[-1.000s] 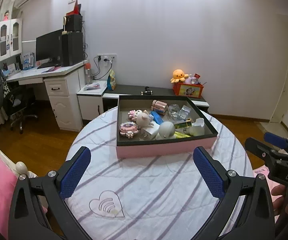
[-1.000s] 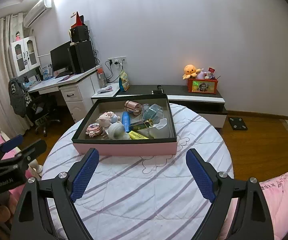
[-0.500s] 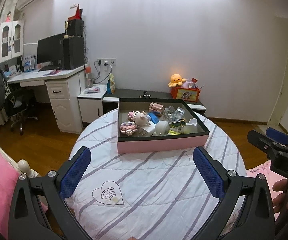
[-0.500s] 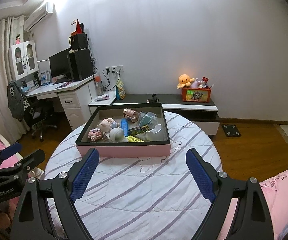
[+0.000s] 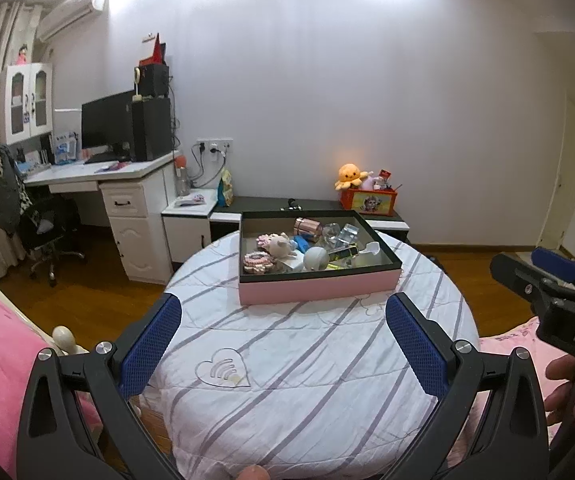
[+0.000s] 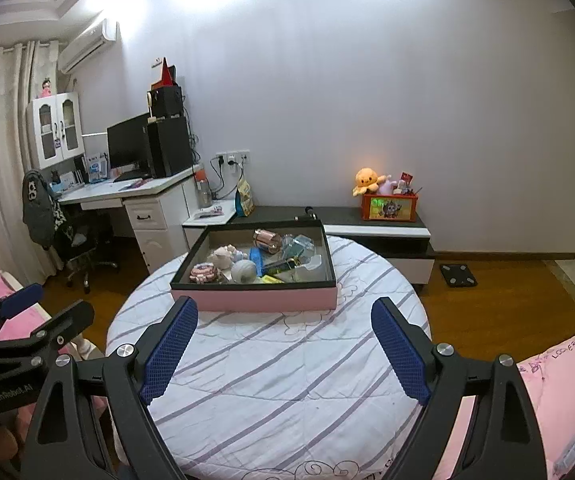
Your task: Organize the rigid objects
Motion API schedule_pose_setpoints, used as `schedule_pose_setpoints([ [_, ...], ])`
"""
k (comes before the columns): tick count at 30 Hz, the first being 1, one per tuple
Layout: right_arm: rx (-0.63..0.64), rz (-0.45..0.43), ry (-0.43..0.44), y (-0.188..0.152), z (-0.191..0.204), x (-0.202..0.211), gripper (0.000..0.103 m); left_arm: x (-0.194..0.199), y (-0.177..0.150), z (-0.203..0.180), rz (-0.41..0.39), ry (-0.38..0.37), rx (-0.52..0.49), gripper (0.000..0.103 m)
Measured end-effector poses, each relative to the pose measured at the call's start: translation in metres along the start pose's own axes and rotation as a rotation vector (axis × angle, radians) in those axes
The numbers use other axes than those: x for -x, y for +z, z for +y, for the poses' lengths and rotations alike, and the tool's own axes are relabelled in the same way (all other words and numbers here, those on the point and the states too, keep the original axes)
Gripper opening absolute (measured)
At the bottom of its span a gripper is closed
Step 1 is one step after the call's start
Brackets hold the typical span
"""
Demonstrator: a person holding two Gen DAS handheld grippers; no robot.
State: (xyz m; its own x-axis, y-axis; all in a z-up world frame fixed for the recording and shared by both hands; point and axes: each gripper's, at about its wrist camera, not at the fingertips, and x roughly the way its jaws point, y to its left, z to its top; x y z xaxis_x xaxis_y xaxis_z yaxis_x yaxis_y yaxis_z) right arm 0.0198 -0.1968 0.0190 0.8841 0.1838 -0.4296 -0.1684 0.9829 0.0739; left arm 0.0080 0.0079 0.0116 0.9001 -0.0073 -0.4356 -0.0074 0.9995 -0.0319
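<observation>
Box (image 5: 315,286) of mixed trinkets: far side of round table (image 5: 307,380). Left gripper (image 5: 283,344), right gripper (image 6: 283,340): jaws wide, empty, well short. Advice: approach level, single out one item.

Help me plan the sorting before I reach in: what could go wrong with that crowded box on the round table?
1. The pink box sits toward the table's far side, so a push could slide it on the striped cloth.
2. Its contents are heaped; lifting the grey ball may shift the clear pieces beside it.
3. Both grippers, left gripper and right gripper, stand open and close together, so they might collide.
</observation>
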Motion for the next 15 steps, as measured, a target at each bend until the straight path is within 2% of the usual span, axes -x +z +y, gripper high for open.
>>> schedule_pose_setpoints([
  [5, 0.000, -0.023, 0.001, 0.0000, 0.0038, 0.0040, 0.090, 0.0005, 0.0013, 0.0048, -0.004, 0.036, 0.006, 0.103],
  [15, 0.001, -0.016, 0.001, -0.0056, 0.0054, 0.0020, 0.090, 0.0005, -0.0048, 0.0098, -0.010, 0.029, 0.025, 0.103],
])
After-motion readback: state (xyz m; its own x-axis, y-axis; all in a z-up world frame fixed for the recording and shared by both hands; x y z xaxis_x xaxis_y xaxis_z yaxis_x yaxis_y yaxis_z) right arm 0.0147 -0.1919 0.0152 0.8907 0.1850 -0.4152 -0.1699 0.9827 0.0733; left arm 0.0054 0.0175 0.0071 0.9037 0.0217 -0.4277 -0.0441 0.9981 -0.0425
